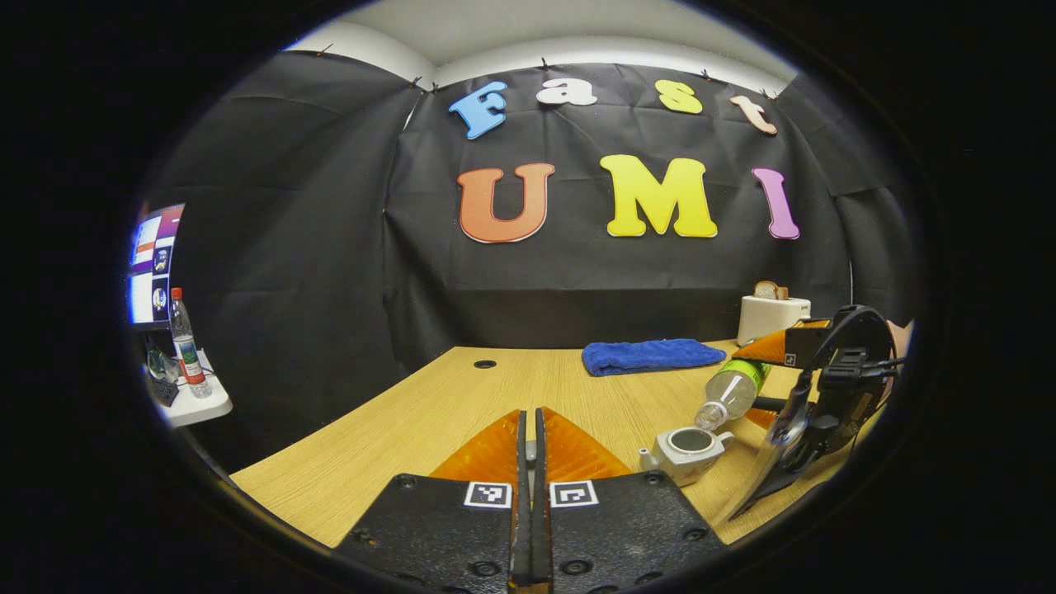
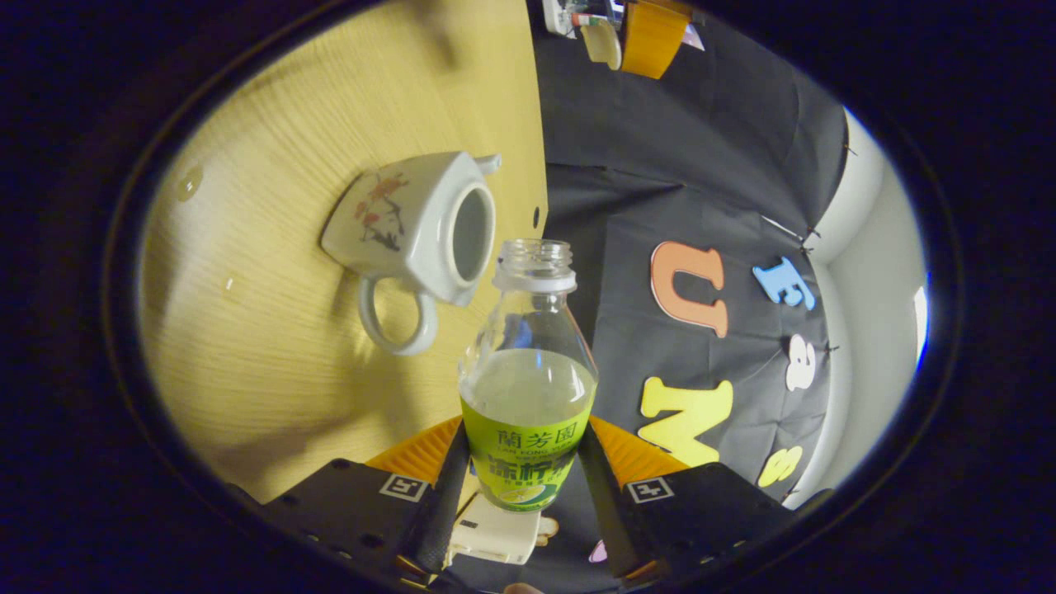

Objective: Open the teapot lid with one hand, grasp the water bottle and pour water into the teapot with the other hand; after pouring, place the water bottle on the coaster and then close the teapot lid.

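Between the right gripper's [image 2: 521, 462] clamped fingers, the water bottle [image 2: 528, 396] tilts neck-down, mouth just above the open teapot [image 1: 687, 450] on the tabletop [image 1: 462, 404]; the left gripper [image 1: 529, 437] is closed, apparently empty.

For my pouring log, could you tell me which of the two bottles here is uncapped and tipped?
The green-labelled water bottle held tilted over the teapot by the right gripper; the bottle on the side shelf stands upright, red cap on.

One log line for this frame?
phase: pouring | right tool: shut on bottle, tilted over teapot | lid: off | left tool: shut
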